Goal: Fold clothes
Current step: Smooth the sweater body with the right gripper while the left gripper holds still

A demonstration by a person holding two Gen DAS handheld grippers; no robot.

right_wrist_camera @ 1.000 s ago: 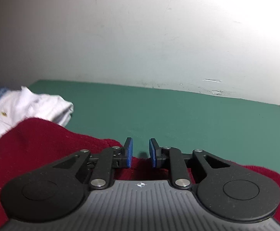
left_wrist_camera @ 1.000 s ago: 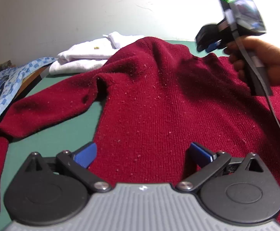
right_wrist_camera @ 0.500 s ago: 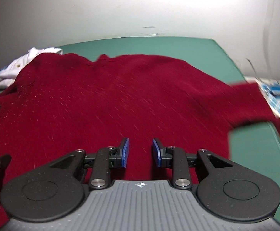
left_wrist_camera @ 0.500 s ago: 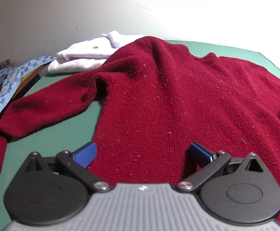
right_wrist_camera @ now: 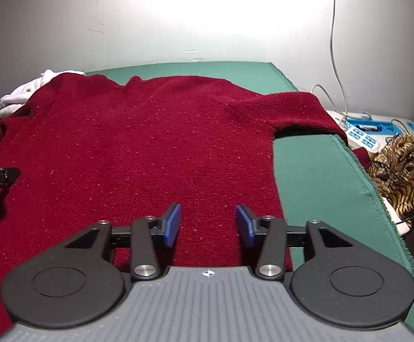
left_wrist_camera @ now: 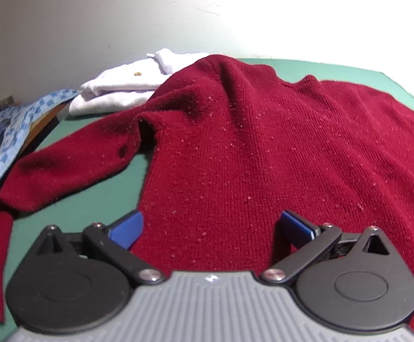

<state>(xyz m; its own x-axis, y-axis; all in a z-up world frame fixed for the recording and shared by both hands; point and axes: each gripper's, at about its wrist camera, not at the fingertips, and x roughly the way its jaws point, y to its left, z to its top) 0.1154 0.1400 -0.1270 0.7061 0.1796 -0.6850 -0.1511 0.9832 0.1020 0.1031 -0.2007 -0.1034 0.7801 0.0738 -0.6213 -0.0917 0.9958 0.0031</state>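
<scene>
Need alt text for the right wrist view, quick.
A dark red sweater lies spread flat on a green table, one sleeve trailing off the right edge. The right gripper, jaws just opened with nothing between them, hovers above the sweater's near hem.

Pale wall [right_wrist_camera: 121, 14], green table [right_wrist_camera: 315, 171], bright glare

Bare green table [right_wrist_camera: 315, 176] lies open along its right edge beside the red sweater [right_wrist_camera: 138, 142] and under the left sleeve, while folded white clothes [left_wrist_camera: 121, 88] crowd the far left corner and cables [right_wrist_camera: 335, 57] clutter beyond the right edge.
</scene>
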